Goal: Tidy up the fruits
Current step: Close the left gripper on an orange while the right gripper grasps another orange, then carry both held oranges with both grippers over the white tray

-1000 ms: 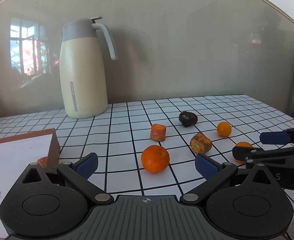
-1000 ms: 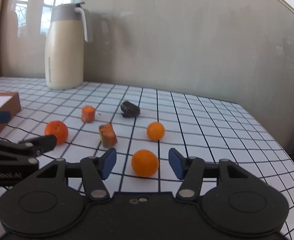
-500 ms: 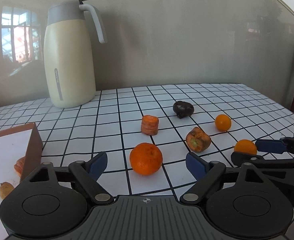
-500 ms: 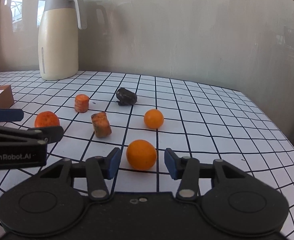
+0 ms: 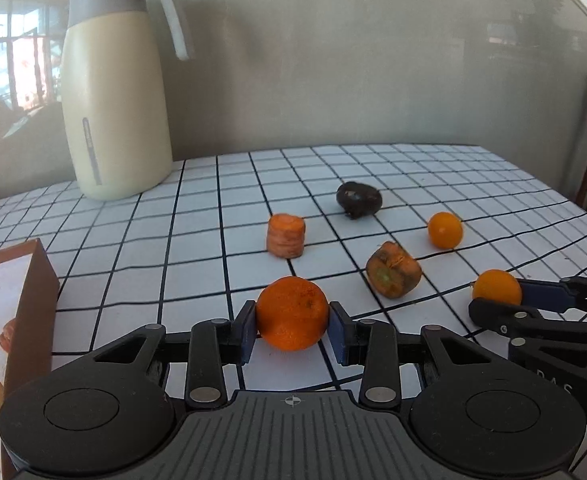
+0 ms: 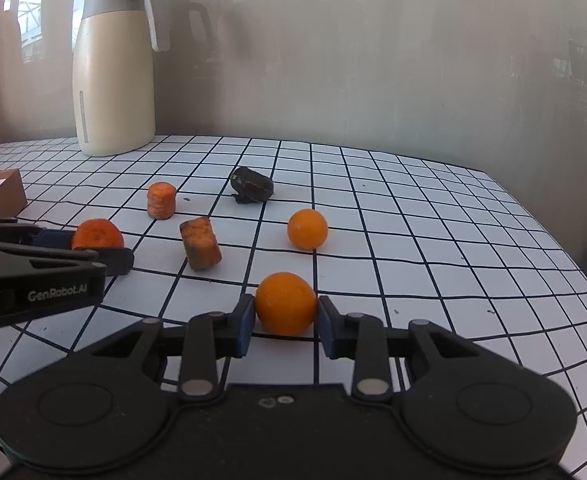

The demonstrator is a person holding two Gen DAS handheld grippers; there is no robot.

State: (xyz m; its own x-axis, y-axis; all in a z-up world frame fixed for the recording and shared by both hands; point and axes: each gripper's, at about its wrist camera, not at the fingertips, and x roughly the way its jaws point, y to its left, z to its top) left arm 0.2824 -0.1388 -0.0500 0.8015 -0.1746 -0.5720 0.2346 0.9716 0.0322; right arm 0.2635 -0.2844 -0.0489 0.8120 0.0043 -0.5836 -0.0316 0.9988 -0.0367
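The left gripper (image 5: 292, 330) is closed on a big orange (image 5: 292, 313); both blue pads (image 5: 248, 330) touch its sides at about the middle. The right gripper (image 6: 284, 326) has its pads against a smaller orange (image 6: 285, 303) in the same way. Both fruits seem to sit on the checked table (image 6: 433, 232) yet, so I judge the step to be the lift.

To do it well, the squeeze should be firm but not hard, because orange skin is soft and round fruit can slip out forward. It is better to raise each one straight up before moving to the side. The brown box (image 5: 29, 304) at the near left already has some small pieces inside and looks like the place for them, but this is only my guess.

A carrot piece (image 5: 286, 236), a brown chunk (image 5: 392, 274), a dark fruit (image 5: 359, 199) and one more small orange (image 5: 445, 230) lie farther back on the table. The carrying path should stay clear of them and of the jug (image 5: 115, 92) at the far left.
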